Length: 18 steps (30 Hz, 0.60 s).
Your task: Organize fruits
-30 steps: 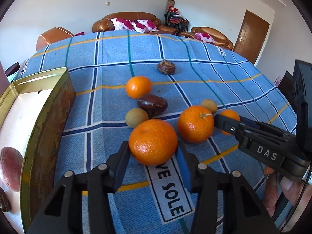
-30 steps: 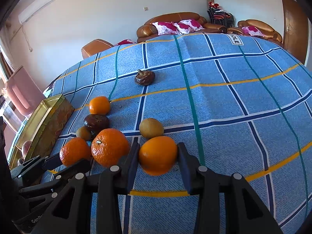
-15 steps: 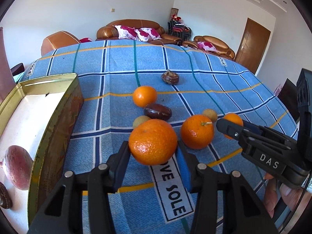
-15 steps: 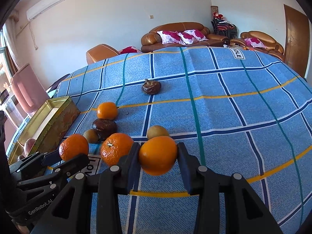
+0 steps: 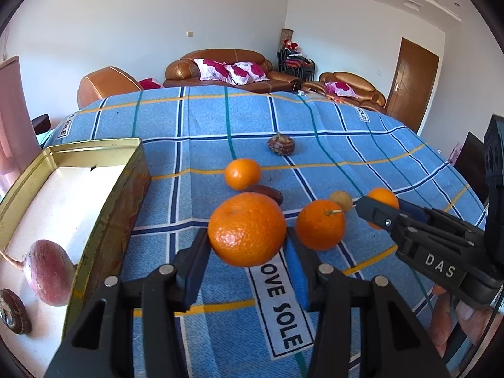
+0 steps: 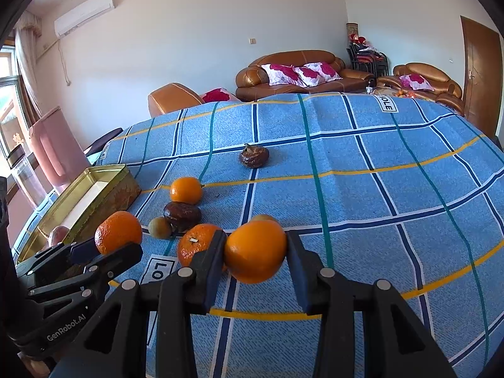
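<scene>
My left gripper (image 5: 247,247) is shut on a large orange (image 5: 247,230), held just above the blue checked cloth (image 5: 195,145). To its right, my right gripper (image 6: 255,253) is shut on a smaller orange (image 6: 255,252). Between the two lies an orange with a stem (image 5: 319,225). Further back on the cloth lie a small orange (image 5: 242,174), a dark brown fruit (image 6: 182,215), two small yellowish fruits (image 6: 160,227) (image 5: 341,200) and another dark fruit (image 5: 281,145). At the left stands an open gold tin (image 5: 110,208) with a reddish fruit (image 5: 50,272) inside.
A dark round thing (image 5: 11,310) lies in the tin's near corner. A white label strip (image 5: 278,302) is sewn on the cloth under the left gripper. Brown sofas (image 6: 299,72) stand beyond the far edge, a pink chair (image 6: 53,148) at the left.
Both grippers have tipped upward with their oranges still gripped. More of the room and of the tin's inside shows, and the loose fruits sit lower behind the held oranges.
</scene>
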{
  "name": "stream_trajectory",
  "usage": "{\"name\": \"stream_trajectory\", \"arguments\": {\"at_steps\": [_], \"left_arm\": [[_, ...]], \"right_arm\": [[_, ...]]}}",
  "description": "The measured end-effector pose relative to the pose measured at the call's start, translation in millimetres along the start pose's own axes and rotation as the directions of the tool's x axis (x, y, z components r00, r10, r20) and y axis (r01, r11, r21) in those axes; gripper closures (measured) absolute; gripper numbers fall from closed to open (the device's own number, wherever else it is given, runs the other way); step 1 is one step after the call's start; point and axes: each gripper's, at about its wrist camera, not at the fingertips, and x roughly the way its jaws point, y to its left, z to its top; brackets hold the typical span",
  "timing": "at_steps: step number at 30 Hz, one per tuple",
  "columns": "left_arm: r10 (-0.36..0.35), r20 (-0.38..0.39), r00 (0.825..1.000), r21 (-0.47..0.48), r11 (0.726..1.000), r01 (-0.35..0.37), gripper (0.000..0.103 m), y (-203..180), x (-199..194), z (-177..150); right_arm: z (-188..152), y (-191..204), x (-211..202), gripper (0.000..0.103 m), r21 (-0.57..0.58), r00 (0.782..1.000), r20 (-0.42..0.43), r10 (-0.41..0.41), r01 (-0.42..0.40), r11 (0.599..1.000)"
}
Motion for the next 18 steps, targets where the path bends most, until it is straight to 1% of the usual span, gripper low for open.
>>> {"name": "stream_trajectory", "arguments": {"at_steps": [18], "left_arm": [[0.025,0.066,0.997,0.009,1.000,-0.026,0.055,-3.0,-13.0,-1.4]], "right_arm": [[-1.7,5.1,-13.8,0.062,-0.030,0.997,0.077,0.006,-0.003,1.000]]}}
